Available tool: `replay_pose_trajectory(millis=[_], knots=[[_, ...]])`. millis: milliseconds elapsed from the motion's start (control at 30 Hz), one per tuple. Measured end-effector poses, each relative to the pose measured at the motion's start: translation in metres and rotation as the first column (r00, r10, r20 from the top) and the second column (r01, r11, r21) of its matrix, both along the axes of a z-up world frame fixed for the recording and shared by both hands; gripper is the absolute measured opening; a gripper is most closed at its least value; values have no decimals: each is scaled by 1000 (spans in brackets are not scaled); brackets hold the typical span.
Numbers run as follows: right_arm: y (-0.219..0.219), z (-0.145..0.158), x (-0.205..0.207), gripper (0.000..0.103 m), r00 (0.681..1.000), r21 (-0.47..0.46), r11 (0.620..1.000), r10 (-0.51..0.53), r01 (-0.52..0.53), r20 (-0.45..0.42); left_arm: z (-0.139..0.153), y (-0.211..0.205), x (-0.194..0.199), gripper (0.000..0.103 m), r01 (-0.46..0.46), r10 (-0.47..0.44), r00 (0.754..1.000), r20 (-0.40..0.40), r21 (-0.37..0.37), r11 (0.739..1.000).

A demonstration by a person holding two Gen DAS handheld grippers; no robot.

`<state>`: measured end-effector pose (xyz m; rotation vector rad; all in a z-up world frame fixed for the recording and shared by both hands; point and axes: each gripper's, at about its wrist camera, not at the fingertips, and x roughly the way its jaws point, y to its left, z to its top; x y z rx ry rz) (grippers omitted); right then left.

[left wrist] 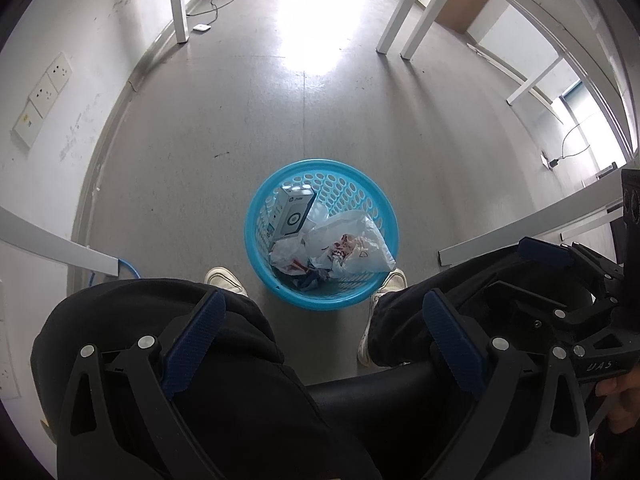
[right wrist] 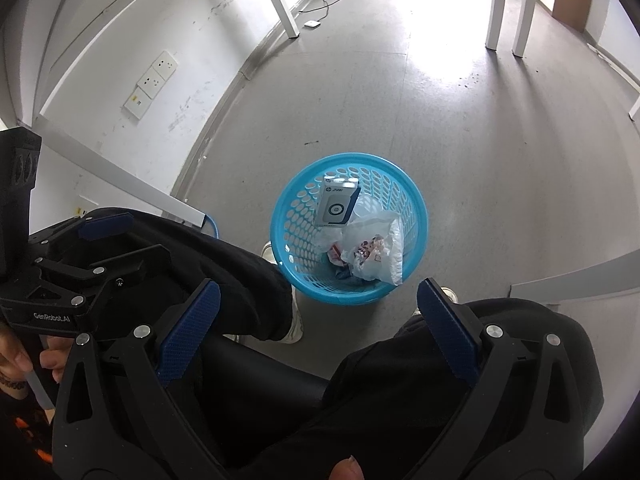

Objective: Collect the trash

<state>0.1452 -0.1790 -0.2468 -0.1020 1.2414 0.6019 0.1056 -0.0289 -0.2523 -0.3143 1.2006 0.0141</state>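
A blue plastic basket (left wrist: 260, 204) stands on the floor between the person's feet; it also shows in the right wrist view (right wrist: 292, 208). Inside lie a white and blue carton (left wrist: 291, 216) (right wrist: 338, 203), a crumpled clear plastic bag (left wrist: 352, 246) (right wrist: 374, 250) and other scraps. My left gripper (left wrist: 324, 312) is open and empty, held above the person's knees, short of the basket. My right gripper (right wrist: 318, 304) is open and empty, also above the knees. Each gripper shows at the edge of the other's view: the right one (left wrist: 484, 276) and the left one (right wrist: 108, 240).
The person's black-trousered legs (left wrist: 160, 312) and white shoes (left wrist: 226, 280) flank the basket. White table legs (left wrist: 178, 4) stand farther off. A wall with sockets (left wrist: 44, 96) runs along the left. A blue cable (left wrist: 128, 270) lies by the wall. Grey floor (left wrist: 304, 120) stretches ahead.
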Motion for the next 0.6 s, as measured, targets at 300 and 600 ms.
replay_pose_trajectory(millis=[300,600], knots=[[-3,-1,3,94,1000,2,1000,-4,4,-11,-1,-1,0,97,3,-3,1000,-1,3,1000],[-3,-2,3,94,1000,3,1000,-3,3,-13,-2,-2,0,97,6,-6,1000,3,-1,1000]])
